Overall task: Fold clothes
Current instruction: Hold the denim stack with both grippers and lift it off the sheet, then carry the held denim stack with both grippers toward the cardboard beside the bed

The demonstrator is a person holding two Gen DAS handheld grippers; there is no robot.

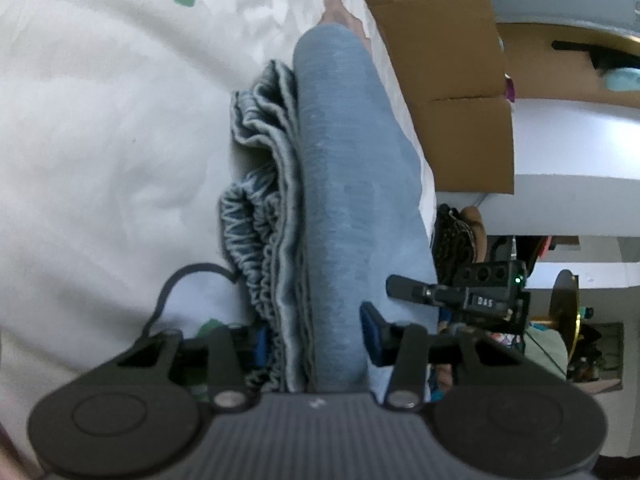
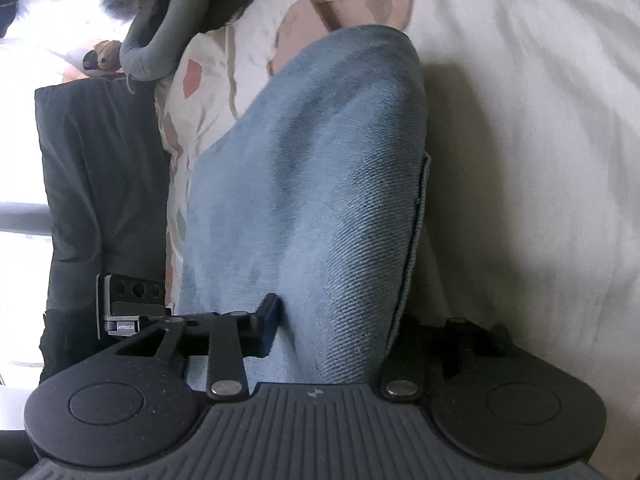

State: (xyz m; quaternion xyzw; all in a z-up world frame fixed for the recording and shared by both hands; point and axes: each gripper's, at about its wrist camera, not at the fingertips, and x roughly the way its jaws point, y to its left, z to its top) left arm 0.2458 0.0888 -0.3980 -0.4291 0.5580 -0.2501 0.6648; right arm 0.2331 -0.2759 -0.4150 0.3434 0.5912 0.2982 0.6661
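Left gripper (image 1: 316, 344) is clenched on the folded blue jeans (image 1: 340, 184), and only this view catches the elastic waistband (image 1: 260, 216) bunched off to its left. Right gripper (image 2: 340, 320) grasps the same denim (image 2: 312, 184), which runs ahead of both over the white bed sheet (image 2: 540, 140). Cardboard boxes (image 1: 452, 80) sit beyond to the right. Right gripper's far finger is hidden behind cloth.
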